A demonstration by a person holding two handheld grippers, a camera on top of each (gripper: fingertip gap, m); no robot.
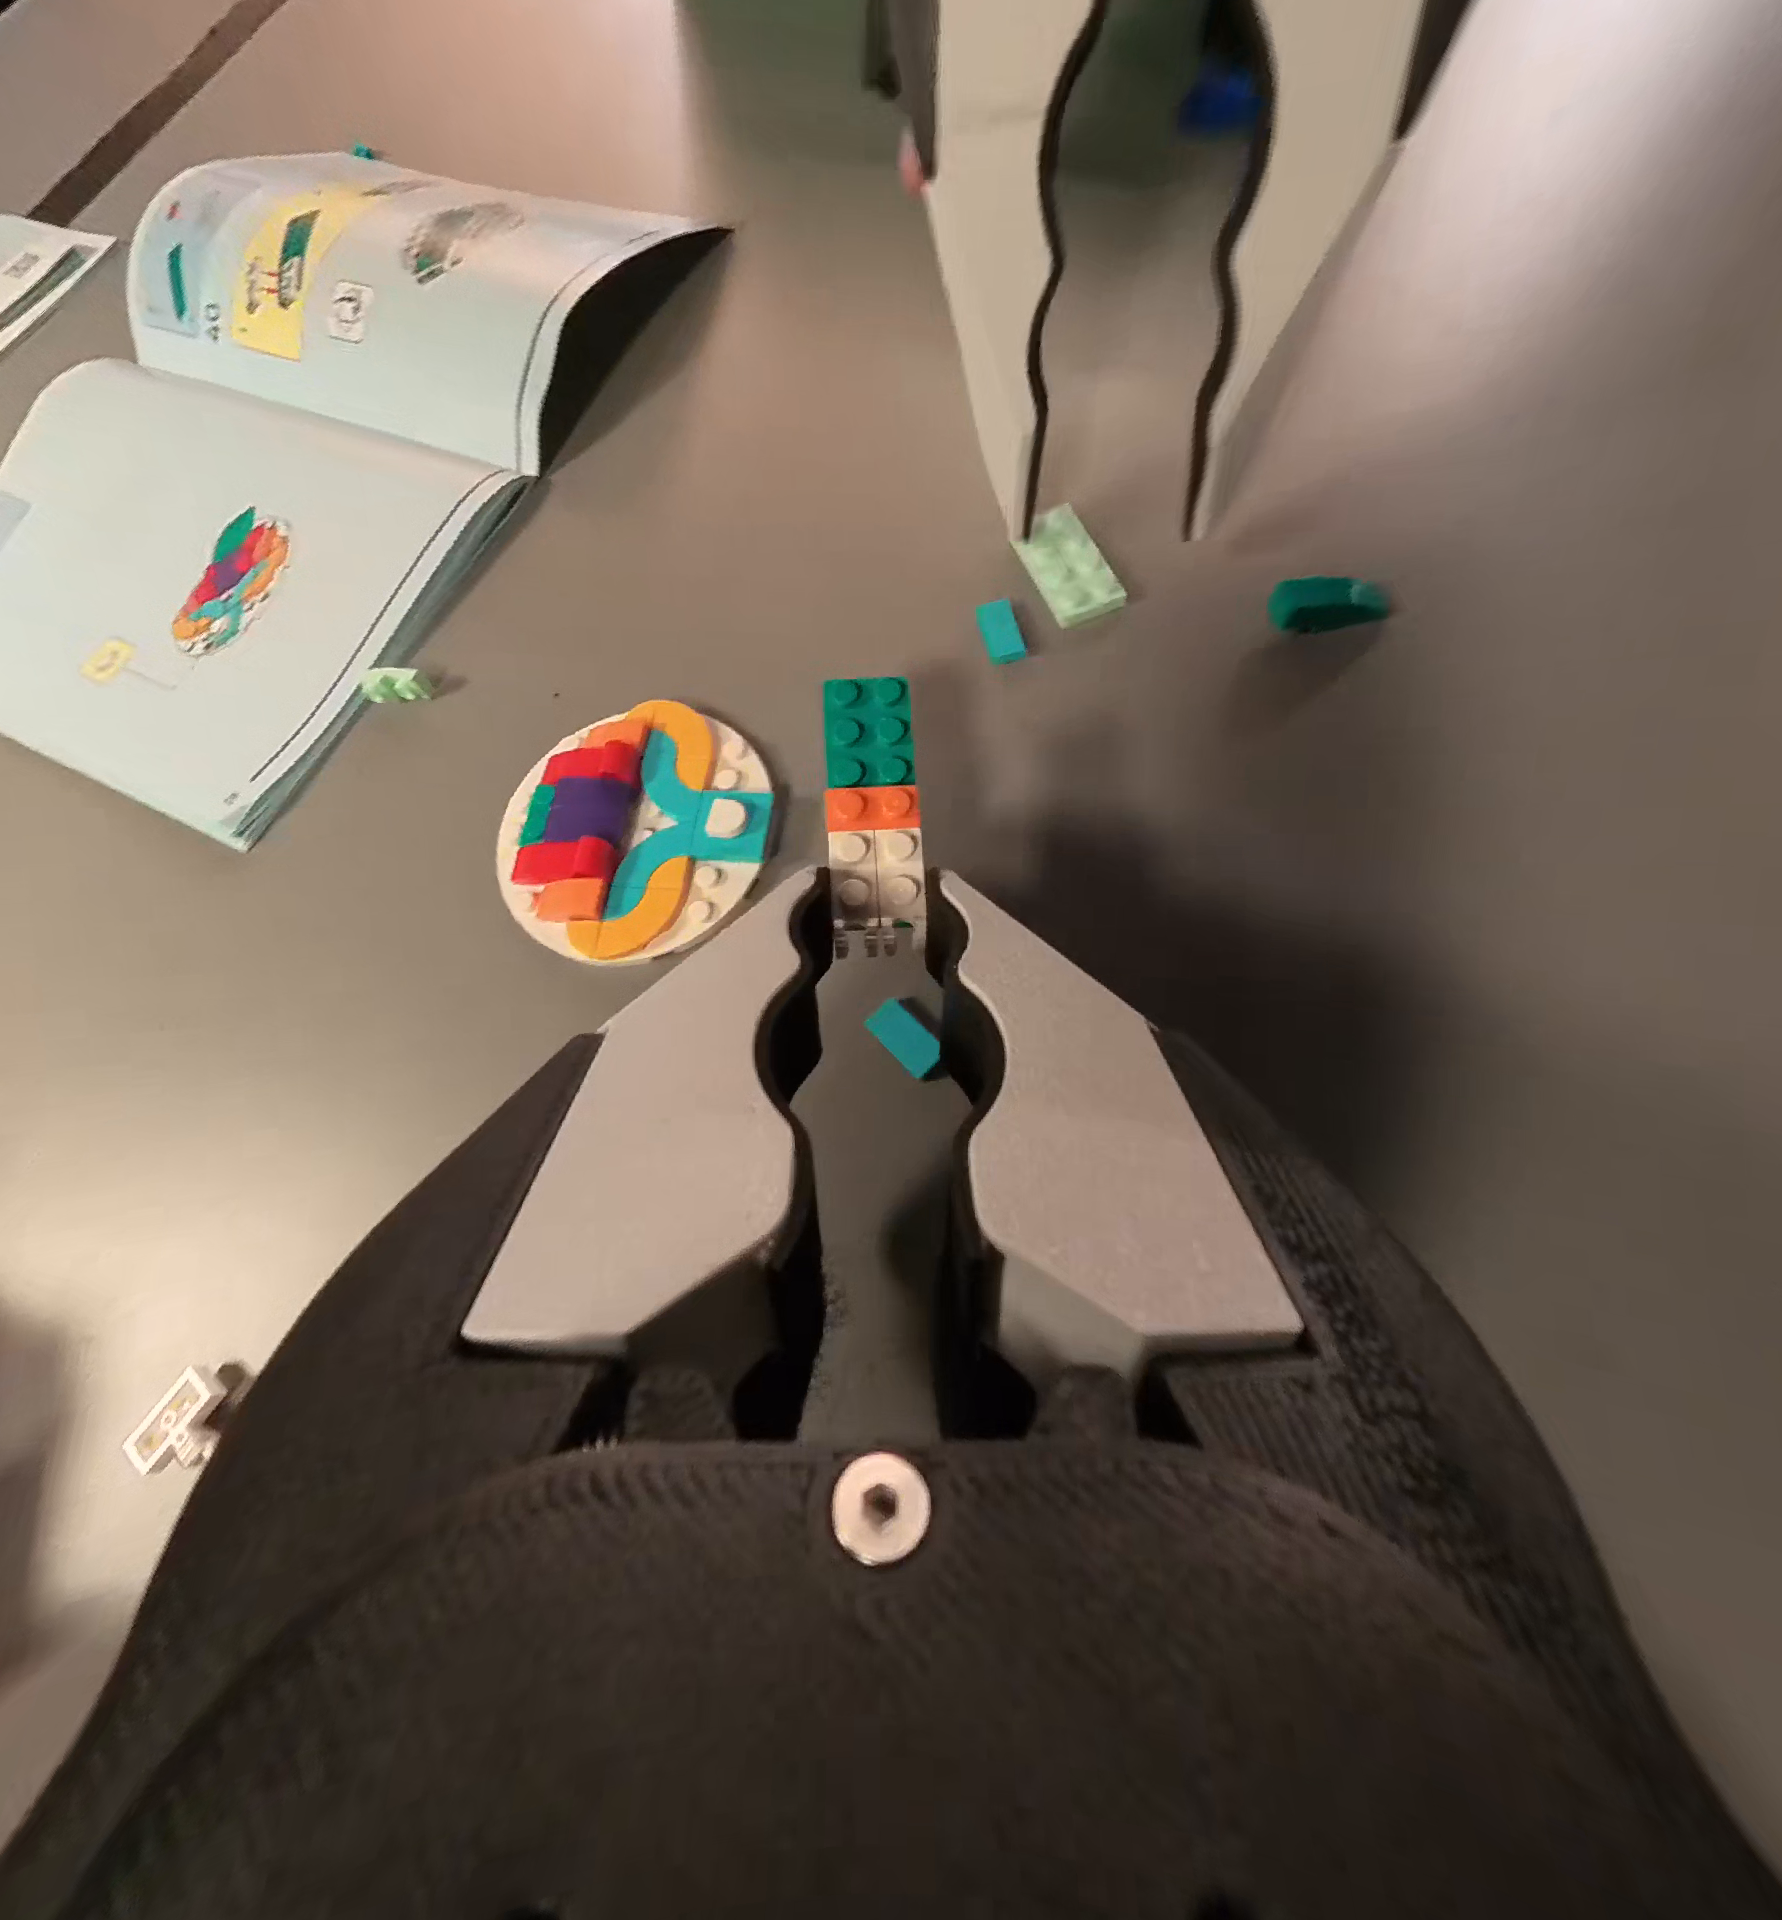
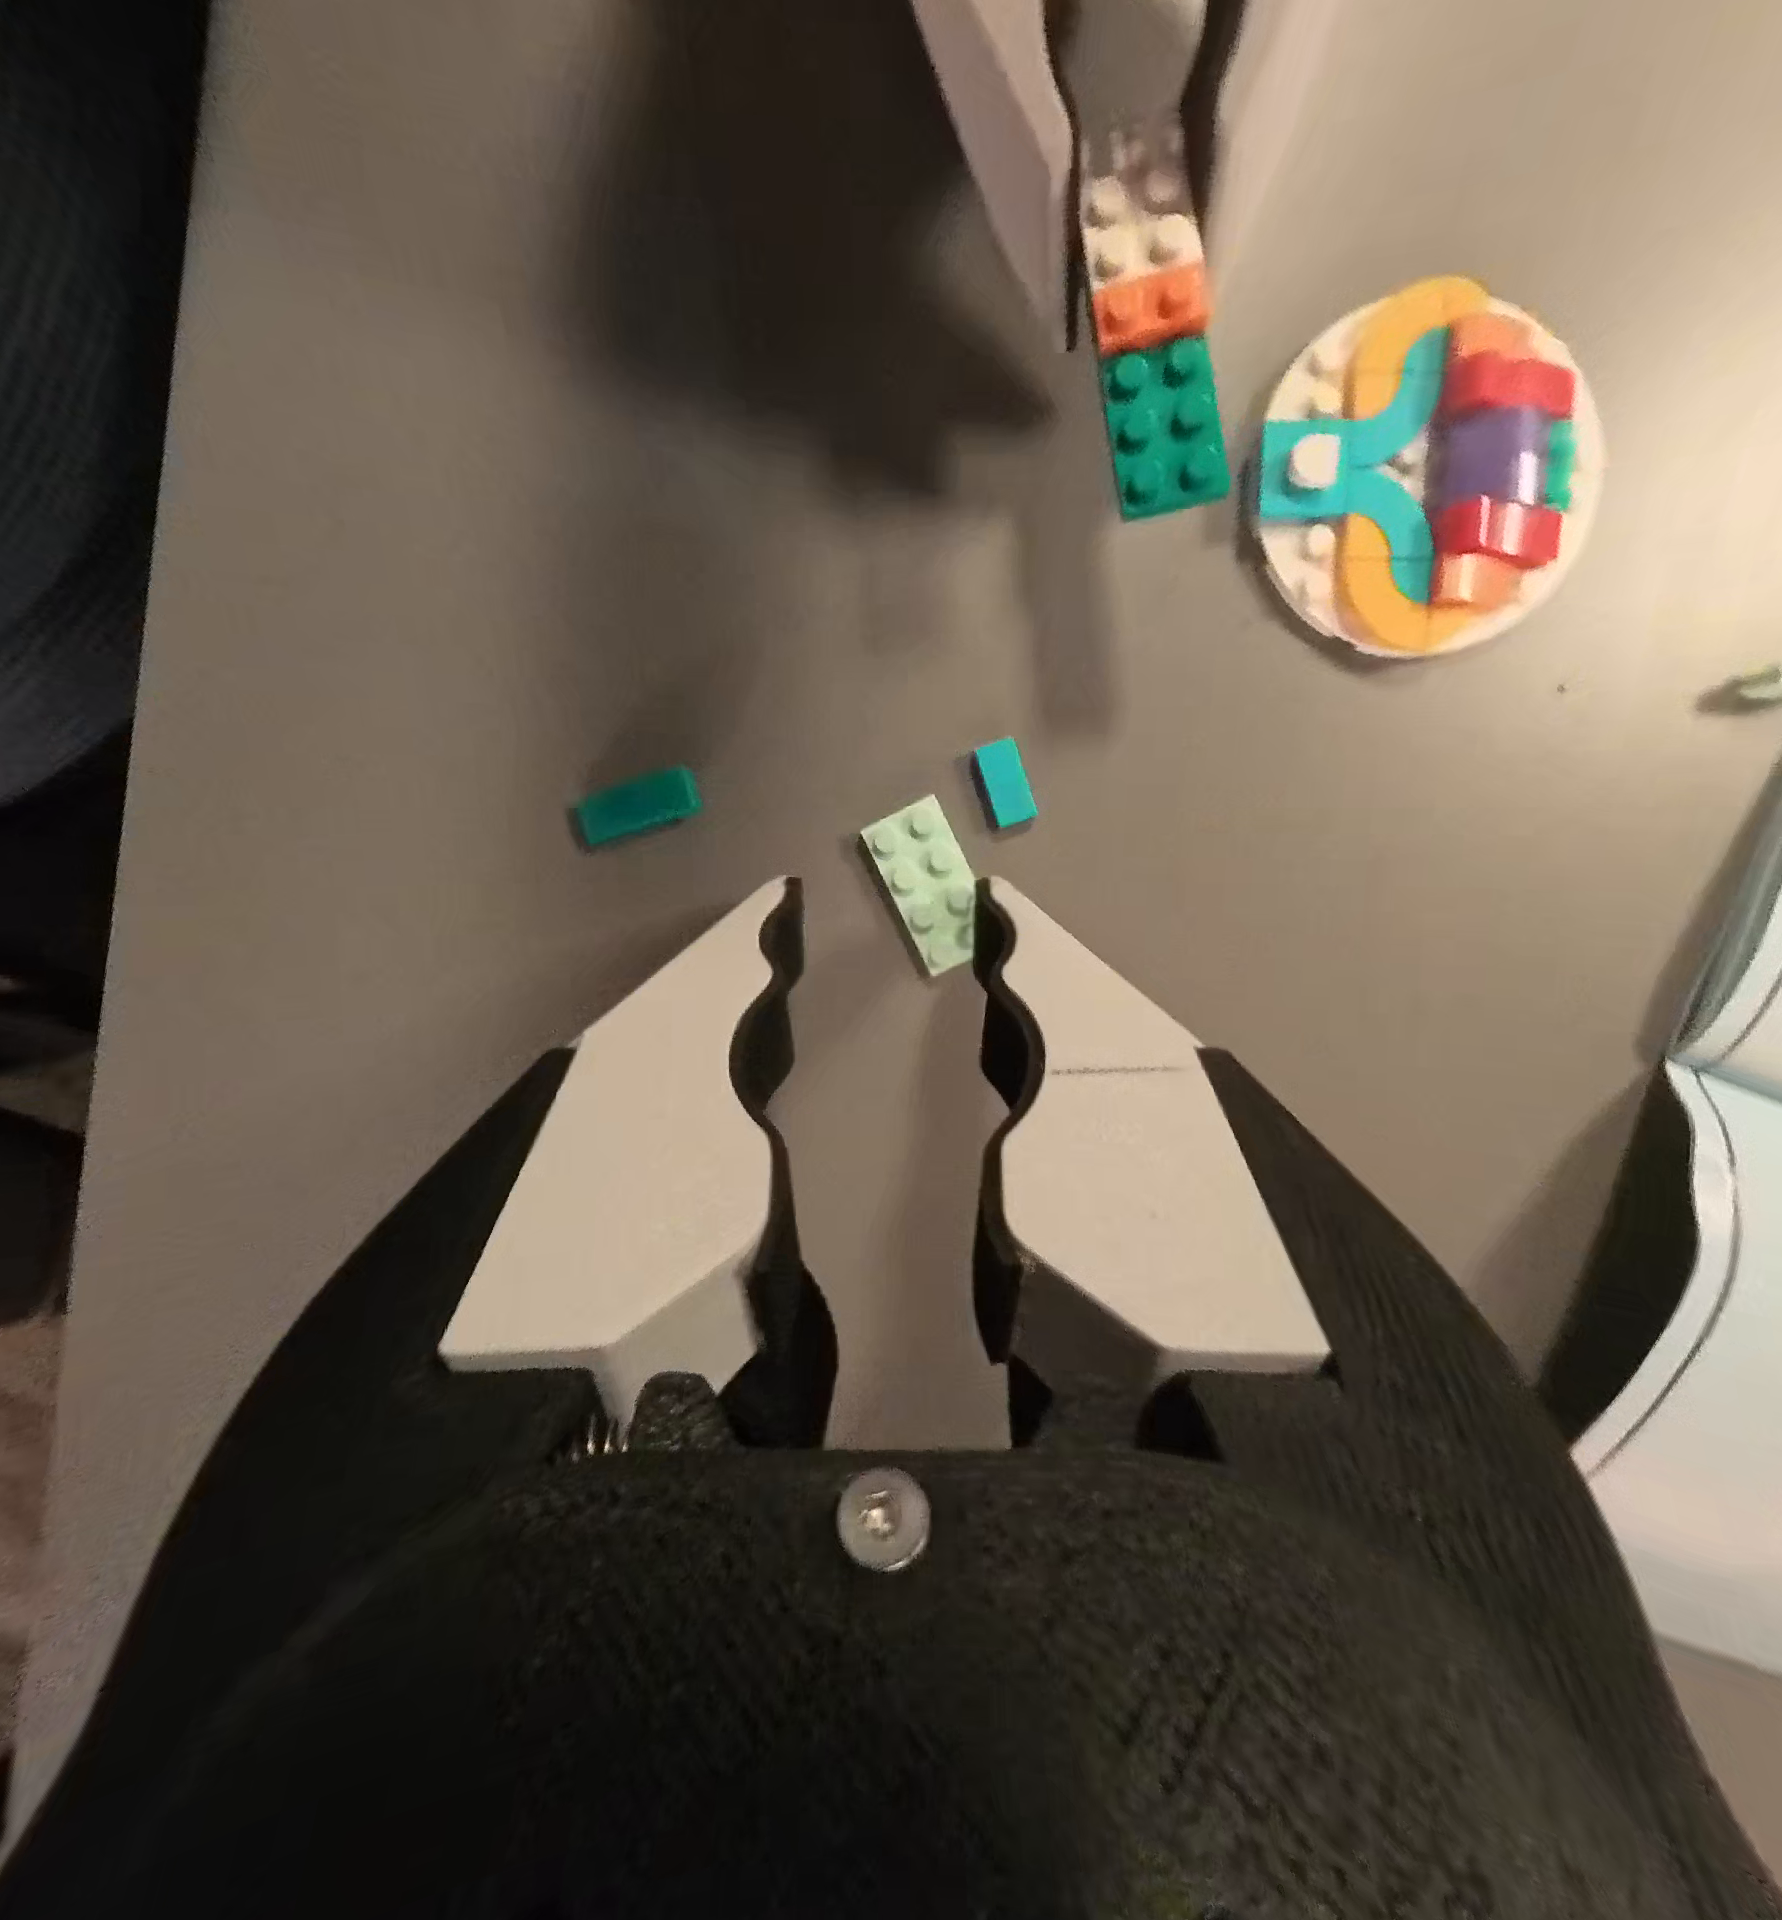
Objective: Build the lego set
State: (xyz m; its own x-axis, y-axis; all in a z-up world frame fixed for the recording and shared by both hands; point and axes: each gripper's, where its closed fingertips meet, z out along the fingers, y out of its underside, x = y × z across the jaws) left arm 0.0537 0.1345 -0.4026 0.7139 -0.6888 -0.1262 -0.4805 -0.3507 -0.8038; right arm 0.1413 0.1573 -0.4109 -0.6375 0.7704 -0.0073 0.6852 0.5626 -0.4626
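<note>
Lego strip (image 1: 871,790), built of dark green, orange and white bricks, lies on the grey counter (image 1: 1282,935) just beside the round white disc (image 1: 648,831) with its curved orange, teal, red and purple pieces. Left claw (image 1: 879,902) is closed on the white end of the strip, its grey fingers (image 1: 1032,987) pressing both sides. Farther from the disc, beyond the strip's green end, right claw (image 2: 887,904) is spread apart with nothing held; one fingertip touches a pale green plate (image 2: 918,894) lying flat on the counter. Small teal tile (image 2: 1003,781) sits just beside that plate, and a second teal piece (image 2: 635,806) rests on its other side, a little apart. Another teal tile (image 1: 902,1037) shows between the left claw's fingers, on the counter below them. Open instruction booklet (image 1: 243,499) lies on the disc's far side, away from the strip, with a small pale green piece (image 1: 399,684) at its edge.
</note>
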